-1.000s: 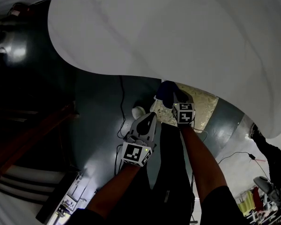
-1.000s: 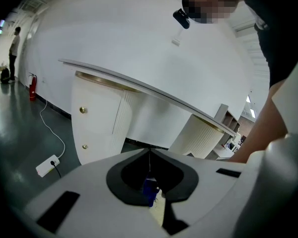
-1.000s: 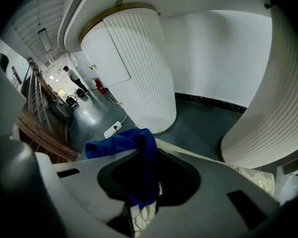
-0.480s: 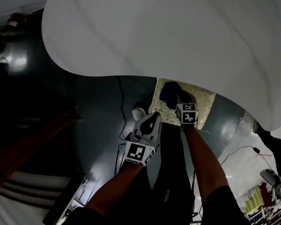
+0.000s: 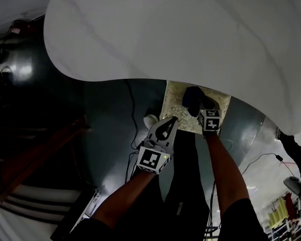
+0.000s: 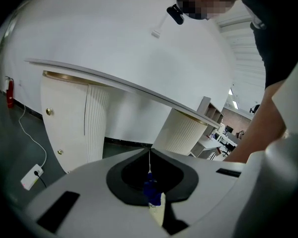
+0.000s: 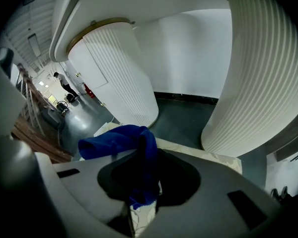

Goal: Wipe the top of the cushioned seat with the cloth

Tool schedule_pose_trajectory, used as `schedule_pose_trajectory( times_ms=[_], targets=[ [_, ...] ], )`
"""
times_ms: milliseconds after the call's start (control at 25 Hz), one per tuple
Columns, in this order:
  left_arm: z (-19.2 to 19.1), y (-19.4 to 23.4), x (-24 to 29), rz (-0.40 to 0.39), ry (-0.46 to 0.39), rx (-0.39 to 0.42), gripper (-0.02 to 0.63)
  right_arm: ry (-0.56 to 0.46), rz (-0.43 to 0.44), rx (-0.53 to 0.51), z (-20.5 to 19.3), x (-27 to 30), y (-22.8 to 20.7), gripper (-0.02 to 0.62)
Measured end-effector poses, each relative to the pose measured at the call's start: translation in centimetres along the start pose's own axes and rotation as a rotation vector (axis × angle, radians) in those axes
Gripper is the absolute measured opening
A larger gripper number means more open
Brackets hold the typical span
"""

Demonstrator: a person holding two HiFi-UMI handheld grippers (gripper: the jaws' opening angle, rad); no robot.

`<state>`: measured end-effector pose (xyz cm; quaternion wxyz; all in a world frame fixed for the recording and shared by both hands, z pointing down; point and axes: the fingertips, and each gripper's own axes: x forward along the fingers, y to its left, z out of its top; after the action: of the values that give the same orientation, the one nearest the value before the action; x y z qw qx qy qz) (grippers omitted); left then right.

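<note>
Clamped shut, the right tongs (image 7: pixel 148 155) are seen pinching a deep-blue soft cloth (image 7: pixel 114 140) by a narrow fold. Most of the fabric is bunched and thrown over to the left of the jaws, and only a short tail hangs below them. The left tongs (image 6: pixel 149 155) are closed too, with nothing held; only a sliver of blue and cream is glimpsed through the slit behind their tips. They are poised at the near left edge of the cream, leaf-patterned square cushioned seat (image 5: pixel 178 104), and contact with it cannot be confirmed. The cloth is held over the middle of the seat's top, toward the far side.

The seat stands on a dark glossy floor (image 5: pixel 110 119), partly tucked under the broad white table (image 5: pixel 190 29) and near its white fluted pedestals (image 7: pixel 268 83). A thin dark cable (image 5: pixel 131 102) and a small white plug (image 5: pixel 149 119) lie just left of the seat.

Several failures can be expected:
- The narrow pinch could be dragged loose by the textured upholstery, and the cloth dropped.
- With the fabric bunched, strips of the top may be left unwiped.
- If the seat is not steadied, it may be pushed across the smooth floor.
- A far stroke could knock the tongs against the table's edge or a pedestal.
</note>
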<state>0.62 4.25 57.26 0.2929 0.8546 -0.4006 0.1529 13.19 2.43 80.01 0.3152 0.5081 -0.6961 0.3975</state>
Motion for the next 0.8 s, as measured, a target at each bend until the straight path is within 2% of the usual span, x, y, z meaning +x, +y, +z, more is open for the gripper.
schedule_pose_trajectory(
  times_ms=[320,680,800],
  targets=[
    [-2.0,-1.0,0.8,-0.024,0.054,0.051,0.017,-0.002,-0.027,-0.034,-1.1,-1.8,-2.9,0.092],
    [-2.1,-3.2,2.1,-0.044,0.085,0.094,0.017,0.002,-0.035,-0.042,-1.9,-3.3,-5.0,0.092],
    [-2.0,-3.9,2.3,-0.067,0.08,0.085,0.017,0.011,-0.036,-0.054,-2.0,-3.6,-5.8,0.092]
  ],
)
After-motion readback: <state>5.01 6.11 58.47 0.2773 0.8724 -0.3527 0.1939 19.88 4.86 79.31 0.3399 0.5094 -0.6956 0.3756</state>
